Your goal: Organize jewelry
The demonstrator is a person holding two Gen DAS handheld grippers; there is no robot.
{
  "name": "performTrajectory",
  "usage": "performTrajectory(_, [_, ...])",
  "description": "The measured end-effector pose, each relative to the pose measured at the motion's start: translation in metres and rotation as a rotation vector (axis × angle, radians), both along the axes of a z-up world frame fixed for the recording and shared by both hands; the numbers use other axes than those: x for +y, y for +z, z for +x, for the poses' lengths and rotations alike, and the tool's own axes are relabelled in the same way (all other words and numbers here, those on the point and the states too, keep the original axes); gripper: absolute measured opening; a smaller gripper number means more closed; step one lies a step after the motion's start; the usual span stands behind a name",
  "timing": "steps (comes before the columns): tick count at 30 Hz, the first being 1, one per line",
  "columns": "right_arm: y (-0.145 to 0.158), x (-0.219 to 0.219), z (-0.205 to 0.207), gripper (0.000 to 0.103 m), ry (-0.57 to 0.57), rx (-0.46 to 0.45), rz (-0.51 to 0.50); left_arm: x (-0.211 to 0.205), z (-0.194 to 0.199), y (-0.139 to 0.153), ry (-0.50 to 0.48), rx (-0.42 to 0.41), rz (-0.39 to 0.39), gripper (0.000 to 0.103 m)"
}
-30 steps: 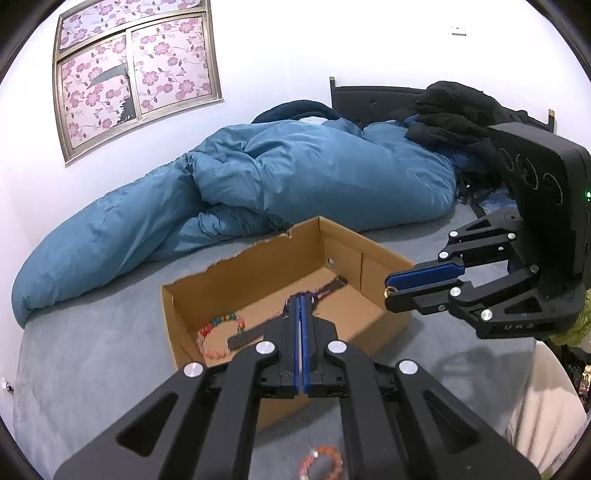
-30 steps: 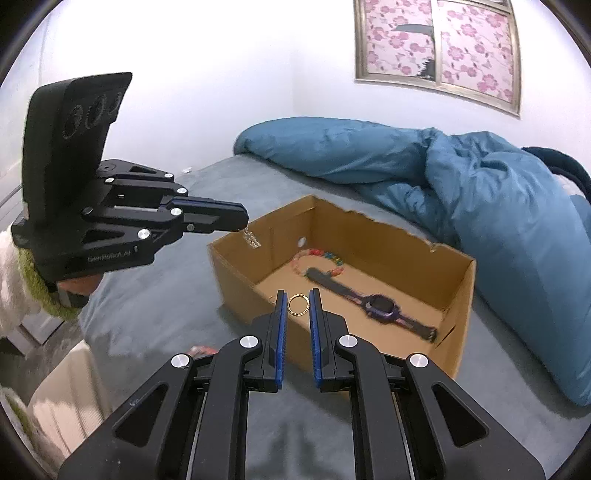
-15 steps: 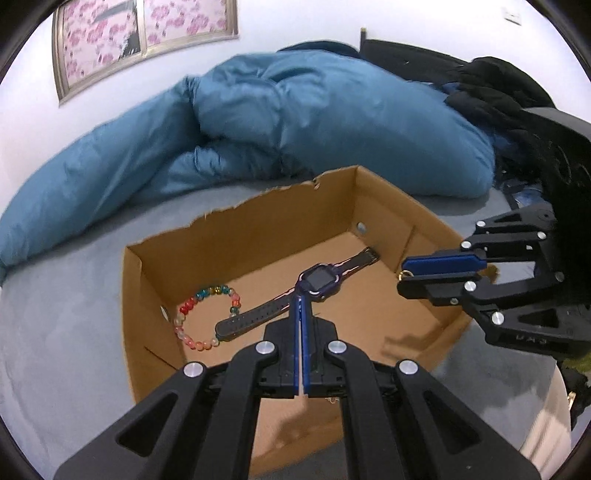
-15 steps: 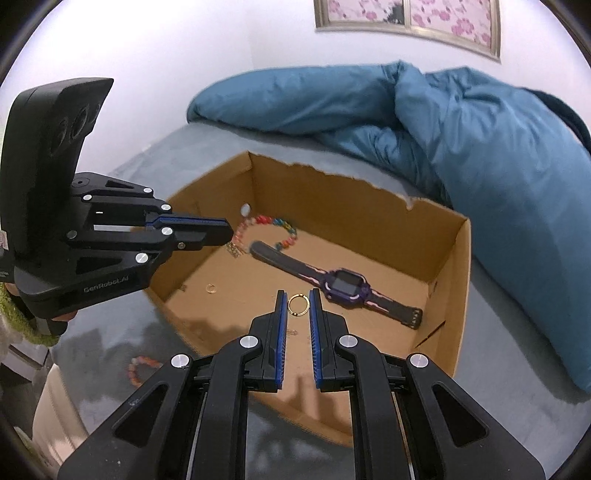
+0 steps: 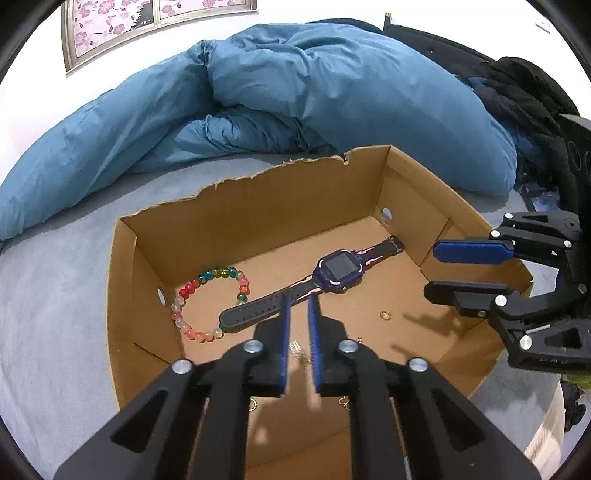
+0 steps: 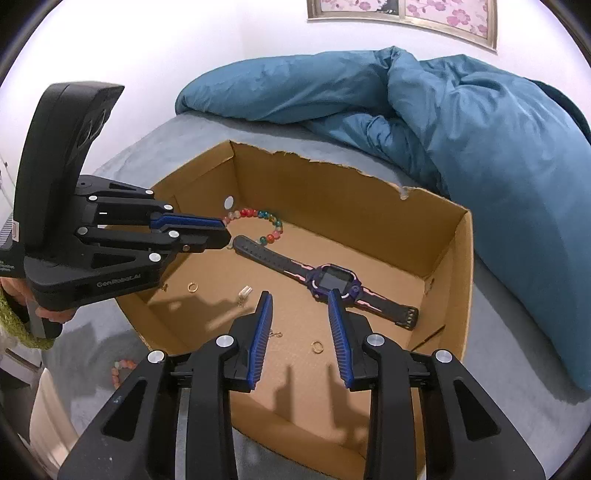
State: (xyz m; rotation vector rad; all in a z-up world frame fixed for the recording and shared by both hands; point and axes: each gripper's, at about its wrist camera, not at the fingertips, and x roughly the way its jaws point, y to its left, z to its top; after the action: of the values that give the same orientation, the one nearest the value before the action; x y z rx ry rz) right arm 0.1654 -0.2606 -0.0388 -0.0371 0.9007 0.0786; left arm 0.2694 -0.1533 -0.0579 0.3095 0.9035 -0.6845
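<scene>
Right gripper [image 6: 300, 306]: jaws wide apart, holding nothing, lower centre
Left gripper [image 5: 297, 314]: jaws slightly parted, holding nothing
Cardboard box [image 6: 458, 258]: mid-frame, contains watch [image 6: 332, 282], bead bracelet [image 6: 258, 221]

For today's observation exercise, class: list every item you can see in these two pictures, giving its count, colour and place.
Box: one, brown cardboard, on the bed.
Watch: one, purple and black, box floor.
Bead bracelet: one, multicoloured, in the box beside the watch strap.
Second bracelet: one, pink-orange, outside the box.
Rings: at least two, gold, box floor.
Clear charm: one, box floor.
Duvet: one, blue, behind the box.
Dark clothes: a pile, black, far right.
Window: one, floral-patterned, on the wall.
Left gripper: black, blue pads, open.
Right gripper: same, open.
</scene>
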Motion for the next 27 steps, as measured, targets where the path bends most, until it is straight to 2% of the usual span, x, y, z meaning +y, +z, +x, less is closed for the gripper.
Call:
performTrajectory(10, [0.026,-0.004,-0.03,0.031,-0.027,-0.074,0.012,0.021,-0.011,0.021,0.035,-0.024,-0.046,0.016])
performTrajectory(14, [0.043,0.008,-0.06,0.031,-0.008,-0.141,0.002,0.043,-0.035,0.039,0.05,-0.089,-0.064,0.016])
performTrajectory(19, [0.049,0.03,-0.103,0.031,0.024,-0.197,0.013,0.074,-0.079,0.054,0.04,-0.173,-0.076,0.016])
performTrajectory(23, [0.041,0.05,-0.123,0.031,0.067,-0.198,0.057,0.098,-0.108,0.05,0.024,-0.171,-0.08,0.016])
performTrajectory(27, [0.024,0.069,-0.128,0.031,0.11,-0.175,0.098,0.117,-0.133,0.029,0.005,-0.134,-0.074,0.016])
